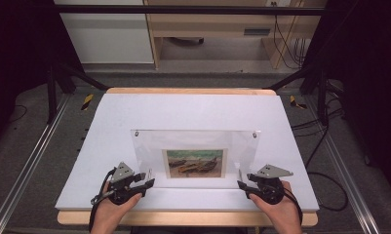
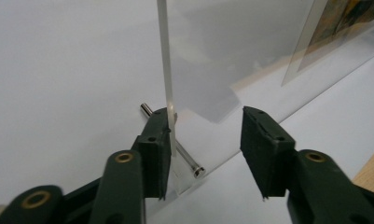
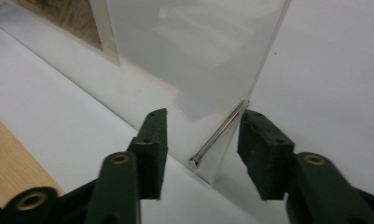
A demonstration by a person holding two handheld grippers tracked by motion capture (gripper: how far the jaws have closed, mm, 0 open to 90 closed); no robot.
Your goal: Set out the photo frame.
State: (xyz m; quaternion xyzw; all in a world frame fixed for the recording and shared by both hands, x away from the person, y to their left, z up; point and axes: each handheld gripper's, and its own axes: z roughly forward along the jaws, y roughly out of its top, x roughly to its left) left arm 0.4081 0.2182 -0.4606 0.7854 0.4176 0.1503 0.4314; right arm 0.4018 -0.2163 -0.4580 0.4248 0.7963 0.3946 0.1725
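Note:
A clear acrylic picture frame stands upright on the white board, with a small painting of boats in its lower middle. My left gripper is at the frame's lower left corner. In the left gripper view its jaws stand apart around the panel's edge and a metal pin; one pad lies against the edge, the other is clear. My right gripper is at the lower right corner, open, with that corner's pin between the pads.
The white board lies on a wooden table whose near edge shows under my hands. Aluminium rails run along both sides, and cables lie on the floor at the right. Bare board stretches behind the frame.

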